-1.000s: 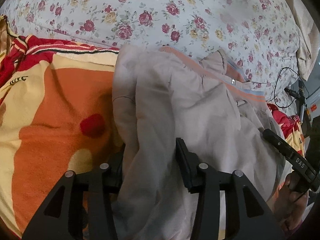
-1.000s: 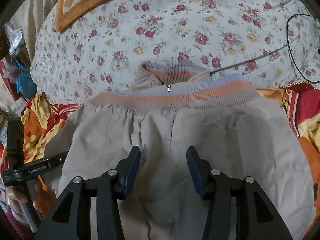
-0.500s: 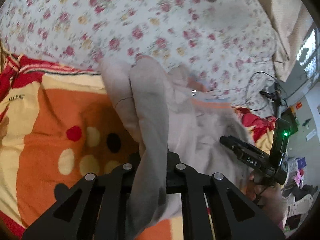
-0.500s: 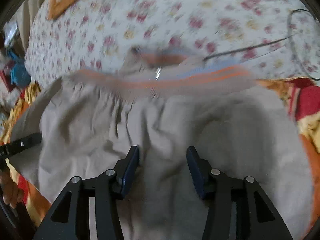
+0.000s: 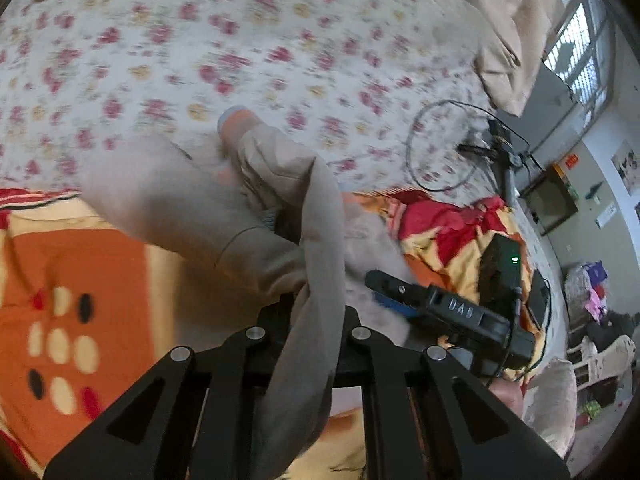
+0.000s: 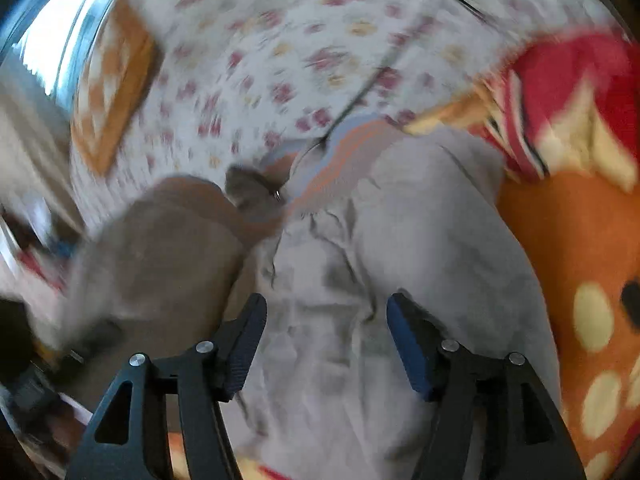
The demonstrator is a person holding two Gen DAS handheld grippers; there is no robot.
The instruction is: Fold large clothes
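A large beige-grey fabric jacket (image 5: 192, 208) with an orange-and-blue striped knit hem (image 6: 340, 156) is lying crumpled on an orange, red and cream patterned blanket (image 5: 72, 280), beside a white floral bedsheet (image 5: 240, 52). The left gripper (image 5: 316, 312) is pinching a bunched fold of it tight. The right gripper (image 6: 326, 340) is hovering over the cloth, jaws just widening, pads clasping nothing.

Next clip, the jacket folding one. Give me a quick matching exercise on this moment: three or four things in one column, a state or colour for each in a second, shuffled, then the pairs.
Things:
1. left gripper
2. right gripper
3. blanket
4. sheet

States or colours:
A. floral print
B. open above the cloth
C. orange with pale dots
D. shut on the beige jacket

Pairs: 1-D, 2-B, 3-C, 4-A
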